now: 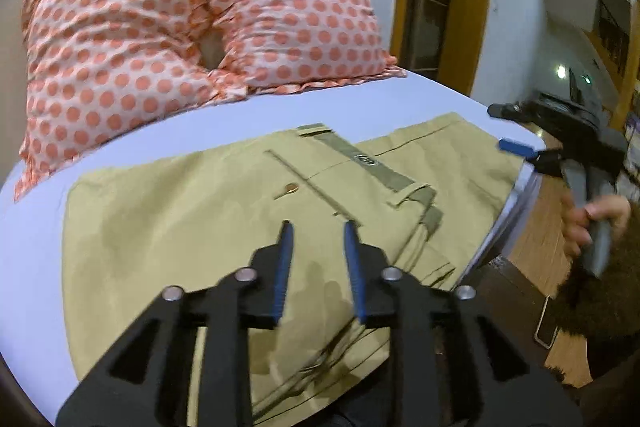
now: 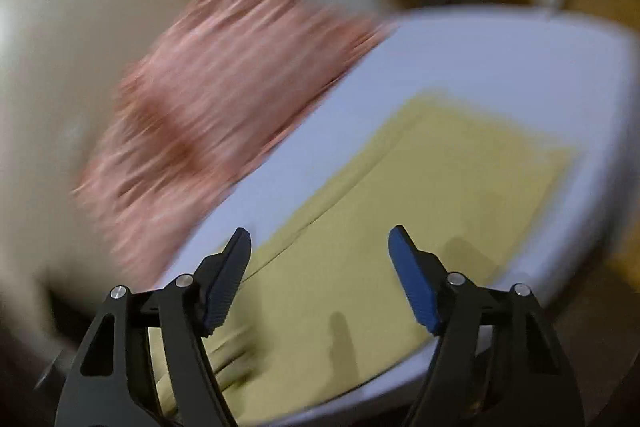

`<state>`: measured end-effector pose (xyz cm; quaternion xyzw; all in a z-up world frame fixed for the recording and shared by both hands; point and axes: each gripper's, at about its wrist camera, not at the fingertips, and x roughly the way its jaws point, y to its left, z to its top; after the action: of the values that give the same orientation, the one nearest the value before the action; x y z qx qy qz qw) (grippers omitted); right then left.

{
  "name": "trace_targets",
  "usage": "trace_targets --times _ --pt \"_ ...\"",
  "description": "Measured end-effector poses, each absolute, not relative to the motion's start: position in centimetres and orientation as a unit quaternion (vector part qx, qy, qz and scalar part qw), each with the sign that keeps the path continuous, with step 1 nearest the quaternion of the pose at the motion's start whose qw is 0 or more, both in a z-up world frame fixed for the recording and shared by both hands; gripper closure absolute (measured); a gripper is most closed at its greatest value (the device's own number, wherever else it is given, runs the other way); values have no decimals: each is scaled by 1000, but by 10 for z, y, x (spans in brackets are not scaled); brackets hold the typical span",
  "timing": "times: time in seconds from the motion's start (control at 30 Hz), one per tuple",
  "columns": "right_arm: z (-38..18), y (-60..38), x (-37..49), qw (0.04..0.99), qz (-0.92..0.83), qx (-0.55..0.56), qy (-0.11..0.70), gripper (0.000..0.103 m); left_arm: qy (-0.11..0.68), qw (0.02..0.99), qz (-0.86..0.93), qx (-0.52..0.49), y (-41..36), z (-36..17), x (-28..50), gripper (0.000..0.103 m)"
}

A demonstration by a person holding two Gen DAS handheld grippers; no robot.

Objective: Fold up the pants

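My left gripper (image 1: 318,227) hovers nearest, its blue pads a narrow gap apart, holding nothing. Just beyond lie the khaki pants (image 1: 224,211), folded flat on the pale blue bed (image 1: 36,227), olive waistband toward one o'clock. My right gripper (image 2: 320,233) at three o'clock gapes wide, empty. Two orange-dotted pillows (image 1: 192,23) sit at eleven o'clock.

A bed (image 1: 248,115) with a pale lavender sheet carries folded khaki pants (image 1: 192,211) and two orange-dotted pillows (image 1: 192,27) behind them
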<state>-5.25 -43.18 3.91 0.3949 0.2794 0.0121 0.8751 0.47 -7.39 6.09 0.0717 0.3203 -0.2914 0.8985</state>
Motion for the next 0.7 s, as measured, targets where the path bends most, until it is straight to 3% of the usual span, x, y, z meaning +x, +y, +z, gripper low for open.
trace_targets --times 0.07,0.2,0.37,0.4,0.43,0.53,0.6,0.7 --pt "30 -397 -32 840 104 390 361 43 335 895 -291 53 -64 57 8 75" --pt "3 -363 -16 764 159 429 455 45 341 898 -273 49 -48 55 1 67" --pt "6 -348 -16 774 133 425 450 46 341 899 -274 32 -37 55 -3 64" --pt "3 -345 -14 775 130 432 443 56 340 899 -274 24 -33 57 -5 62" --pt "-1 -346 -11 780 116 437 433 78 339 900 -274 18 -29 58 -6 61" --pt "1 -348 -4 796 112 441 399 82 326 911 -252 -3 1 67 -14 56" --pt "14 -343 -4 812 123 427 377 92 312 923 -225 -16 28 74 -21 53" --pt "50 -322 2 839 161 393 341 93 291 939 -175 -47 78 86 -30 51"
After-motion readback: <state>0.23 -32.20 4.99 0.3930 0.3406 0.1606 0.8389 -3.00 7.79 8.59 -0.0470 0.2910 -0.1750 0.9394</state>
